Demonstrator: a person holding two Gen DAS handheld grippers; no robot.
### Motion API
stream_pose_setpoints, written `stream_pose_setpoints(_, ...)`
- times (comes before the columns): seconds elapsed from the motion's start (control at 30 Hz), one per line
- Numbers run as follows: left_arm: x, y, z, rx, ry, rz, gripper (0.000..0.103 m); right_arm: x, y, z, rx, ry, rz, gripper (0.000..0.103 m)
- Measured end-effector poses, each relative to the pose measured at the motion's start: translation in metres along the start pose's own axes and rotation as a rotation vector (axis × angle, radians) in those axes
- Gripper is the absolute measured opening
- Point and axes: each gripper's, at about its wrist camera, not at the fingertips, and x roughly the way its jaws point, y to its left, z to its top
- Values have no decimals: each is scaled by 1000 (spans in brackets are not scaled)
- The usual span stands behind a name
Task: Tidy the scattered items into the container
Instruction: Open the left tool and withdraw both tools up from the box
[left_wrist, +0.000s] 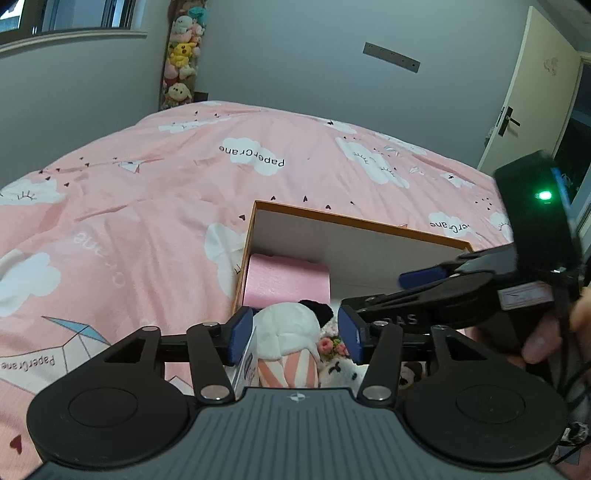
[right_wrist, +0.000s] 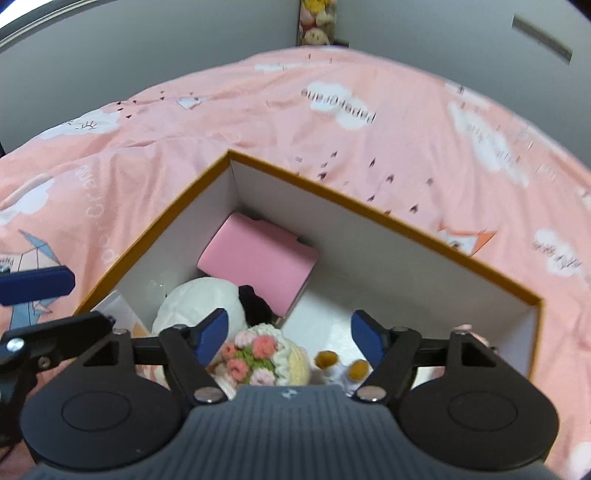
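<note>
An orange-rimmed white box sits on the bed. Inside lie a pink foam block, a white plush with a black ear, a crocheted flower bouquet and a small white toy with brown feet. My right gripper hangs open above the bouquet, and its pads touch nothing. My left gripper stands open over the white plush, just clear of it. The pink block lies beyond. The right gripper reaches in from the right.
A pink cloud-print bedspread surrounds the box. A white card leans in the box's near left corner. Stuffed toys hang in the far wall corner, and a door stands at the right. A hand holds the right gripper.
</note>
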Motion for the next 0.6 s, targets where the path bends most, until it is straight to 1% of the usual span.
stream_pose_setpoints(0.1,-8,-5,-5,14,-14,23,66,-24,1,-10,-1,-60,-40,84)
stream_pose_setpoints(0.17,-14,-7,-8,28,-20,30,67,-39,2,-16,12,-120,-79,90)
stream_pose_setpoints(0.27,-21,-11,-13,40,-31,43,68,-61,2,-28,32,-202,-139,92)
stream_pose_setpoints(0.37,-30,-12,-18,47,-45,52,71,-76,9,-39,43,-250,-211,93)
stream_pose_setpoints(0.47,-36,-12,-22,52,-51,57,71,-90,16,-53,59,-291,-273,93)
stream_pose_setpoints(0.6,-43,-11,-29,70,-41,54,71,-109,21,-73,108,-318,-294,96)
